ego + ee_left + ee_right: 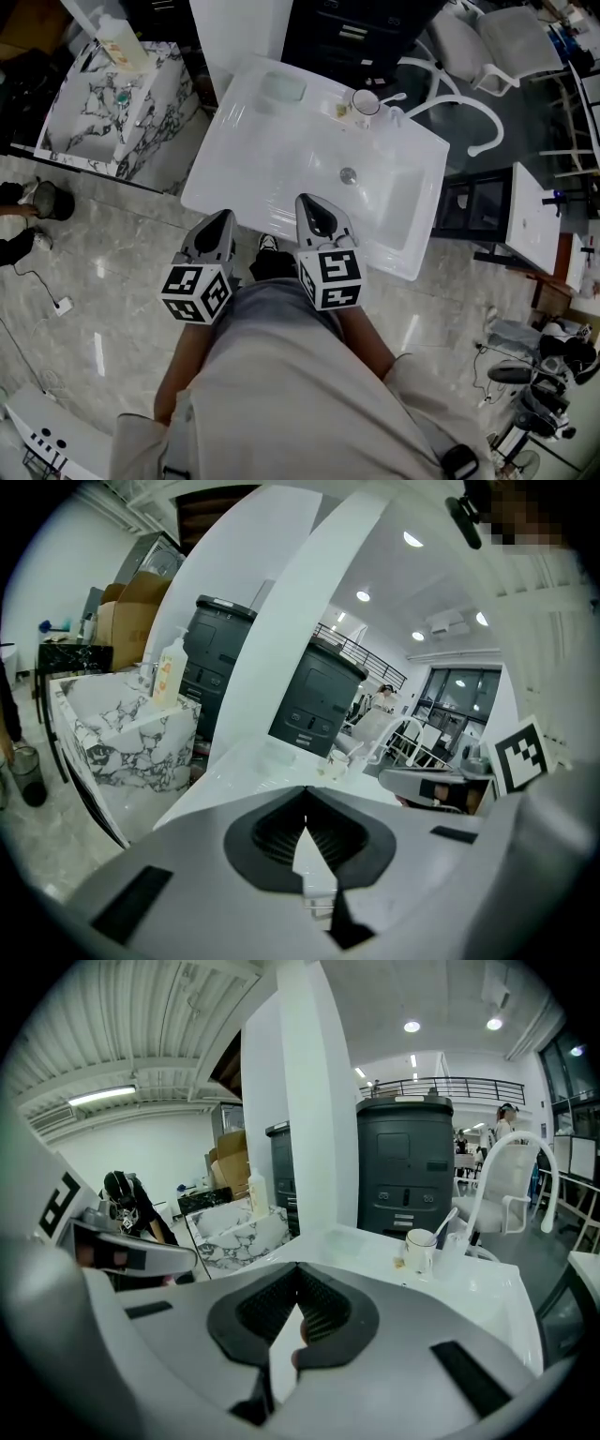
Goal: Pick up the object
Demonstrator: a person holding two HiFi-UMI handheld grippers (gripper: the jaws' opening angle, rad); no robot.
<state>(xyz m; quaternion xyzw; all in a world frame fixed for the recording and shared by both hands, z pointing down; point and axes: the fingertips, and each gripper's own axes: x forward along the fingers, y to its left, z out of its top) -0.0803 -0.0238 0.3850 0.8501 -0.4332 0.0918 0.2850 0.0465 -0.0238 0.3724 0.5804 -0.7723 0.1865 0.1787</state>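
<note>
Risk 1: no specific obj named in task, so easy to head for the wrong one. Two candidates on white sink [272, 178], both toward top centre of head view.

Risk 2: going in closed. Left gripper [221, 225] shut tip-to-tip w/ nothing between; right gripper [317, 214] likewise pinched tight, empty. Both held at near edge of sink, lower centre of frame, well apart from either candidate. Would shove or tip target instead of grabbing unless opened before reach.

Risk 3: cup [366, 101], upright w/ stick-like utensil [392, 97] leaning out. Could tip, or flick utensil into basin, if clamped off-centre on rim. Glossy deck, prob slippery: could slide things toward drain [348, 174] w/ one nudge.

Looks: pale green block [282, 87], flat rounded rectangle, slightly translucent, upper centre-left on deck; soap or dish, can't tell. Cup small, white, round, to right of block near top edge of sink. Tiny yellowish bit [340, 111] just beside it.
</note>
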